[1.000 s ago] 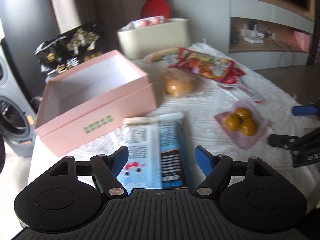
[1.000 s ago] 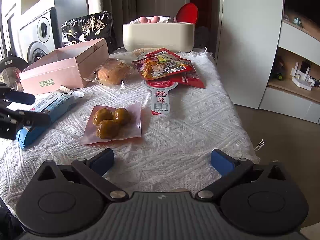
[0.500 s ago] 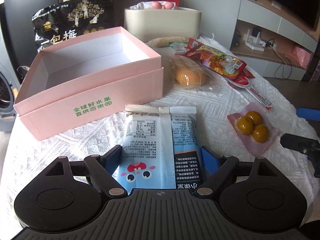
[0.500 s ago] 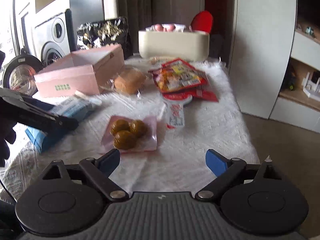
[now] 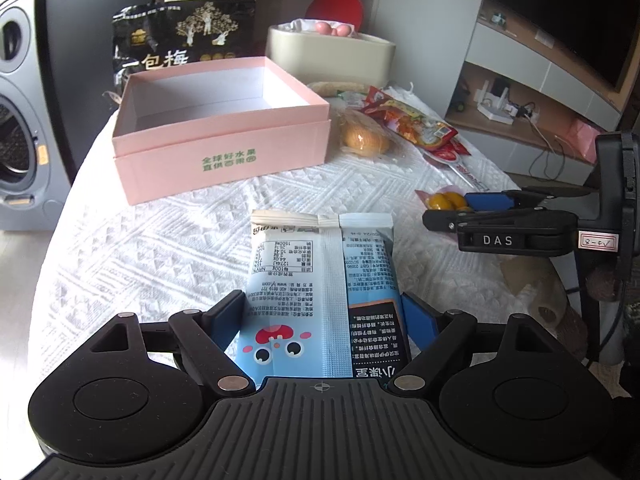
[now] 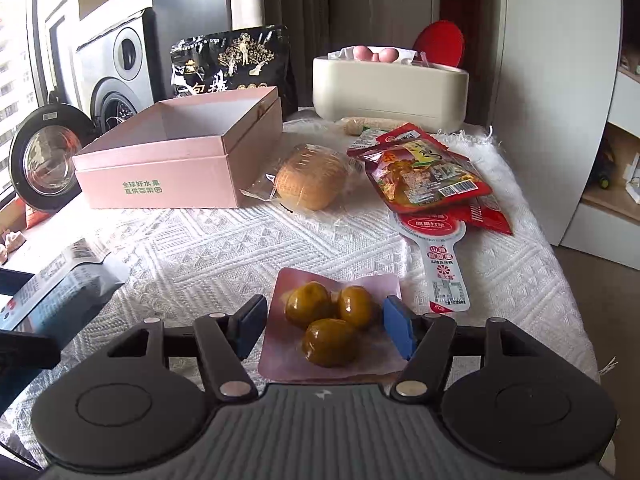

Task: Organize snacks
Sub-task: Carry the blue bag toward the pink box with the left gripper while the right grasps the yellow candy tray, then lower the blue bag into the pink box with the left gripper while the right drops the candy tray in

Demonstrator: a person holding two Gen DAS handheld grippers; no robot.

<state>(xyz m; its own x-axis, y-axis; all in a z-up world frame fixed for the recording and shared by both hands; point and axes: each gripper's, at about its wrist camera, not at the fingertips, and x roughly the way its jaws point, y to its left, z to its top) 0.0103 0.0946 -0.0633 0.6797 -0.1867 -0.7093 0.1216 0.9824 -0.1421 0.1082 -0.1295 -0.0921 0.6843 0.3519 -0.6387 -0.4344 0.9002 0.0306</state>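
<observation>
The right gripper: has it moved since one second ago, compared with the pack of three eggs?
Yes. The right gripper has moved forward: the egg pack, earlier well ahead of its fingers, now lies between them on the white tablecloth.

We see a desk under a white woven cloth. Left of it stands a grey washing machine with a round door, and a round black-rimmed glass object sits by the window. Beyond the desk's far end shows a red round chair back. To the right, white shelving holds a white router with trailing cables below a dark television.
</observation>
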